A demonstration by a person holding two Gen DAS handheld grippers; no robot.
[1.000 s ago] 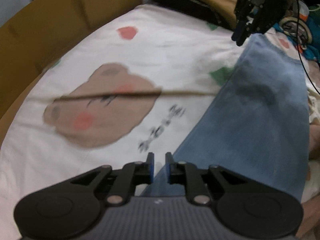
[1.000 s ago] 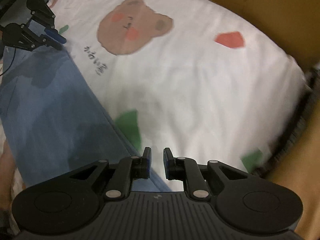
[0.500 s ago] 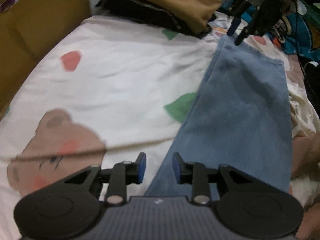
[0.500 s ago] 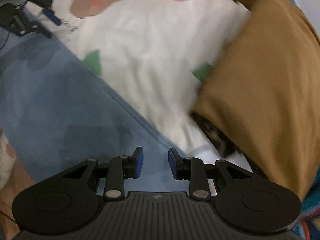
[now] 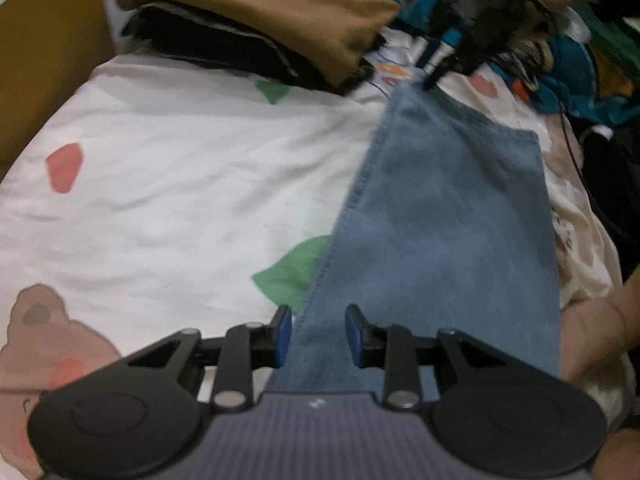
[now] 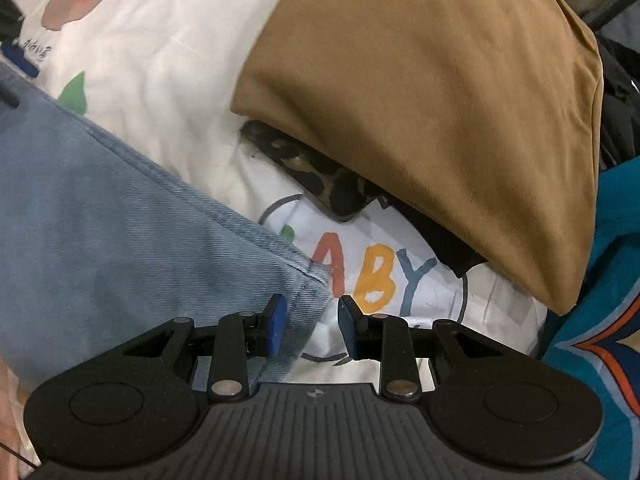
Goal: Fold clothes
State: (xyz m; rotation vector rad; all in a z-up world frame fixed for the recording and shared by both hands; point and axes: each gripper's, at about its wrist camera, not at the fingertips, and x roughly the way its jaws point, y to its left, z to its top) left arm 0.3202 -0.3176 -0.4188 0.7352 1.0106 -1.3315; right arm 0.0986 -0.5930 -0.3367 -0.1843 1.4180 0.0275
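The left gripper (image 5: 315,334) is spread apart, its blue pads straddling the near corner of the blue jeans (image 5: 448,232), gripping nothing. The denim runs straight ahead of it over the white printed sheet (image 5: 180,184). The right gripper (image 6: 308,326) is likewise released, the hemmed jeans corner lying between its fingers. Ahead and to its right sits a folded brown garment (image 6: 432,92).
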